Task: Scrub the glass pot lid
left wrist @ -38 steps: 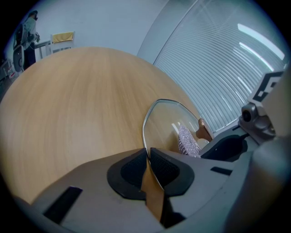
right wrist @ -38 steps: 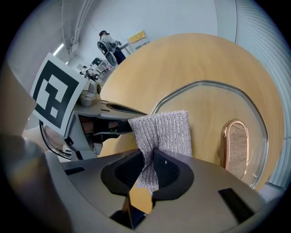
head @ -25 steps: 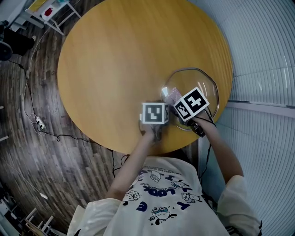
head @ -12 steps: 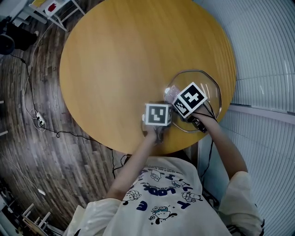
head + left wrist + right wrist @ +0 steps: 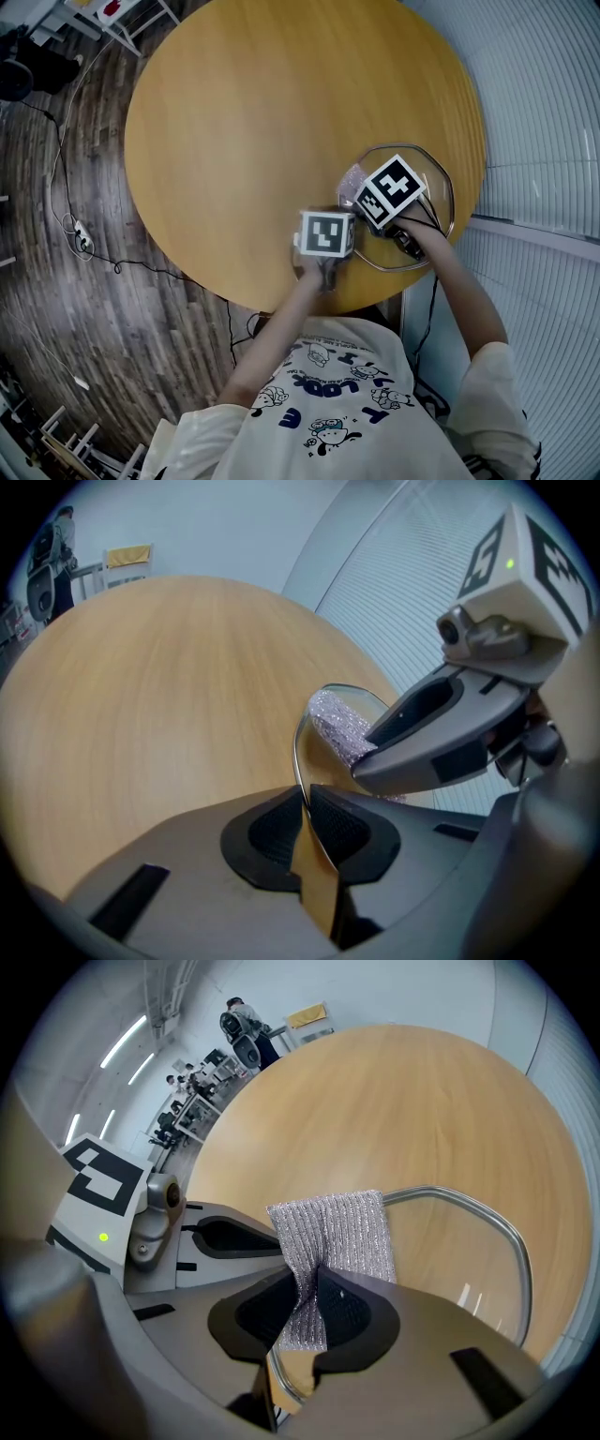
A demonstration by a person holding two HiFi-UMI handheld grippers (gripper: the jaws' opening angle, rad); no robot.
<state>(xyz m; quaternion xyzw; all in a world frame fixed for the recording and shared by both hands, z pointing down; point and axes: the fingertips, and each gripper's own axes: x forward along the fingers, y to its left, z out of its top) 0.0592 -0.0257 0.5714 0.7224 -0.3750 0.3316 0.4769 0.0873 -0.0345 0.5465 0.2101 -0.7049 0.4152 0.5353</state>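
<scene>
Head view: round wooden table (image 5: 272, 112); glass pot lid (image 5: 429, 239) lies at its 4 o'clock edge. Left gripper (image 5: 302, 806): jaws clenched on the lid's metal rim. Right gripper (image 5: 314, 1288): jaws clenched on silvery scrub cloth (image 5: 333, 1227), at the lid's 10 o'clock.

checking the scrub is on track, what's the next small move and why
Probably sweep the right gripper across the lid, pressing lightly. Its jaws are shut on the cloth, which lies over the glass, and the left gripper grips the lid's edge, so the lid should hold steady.
</scene>
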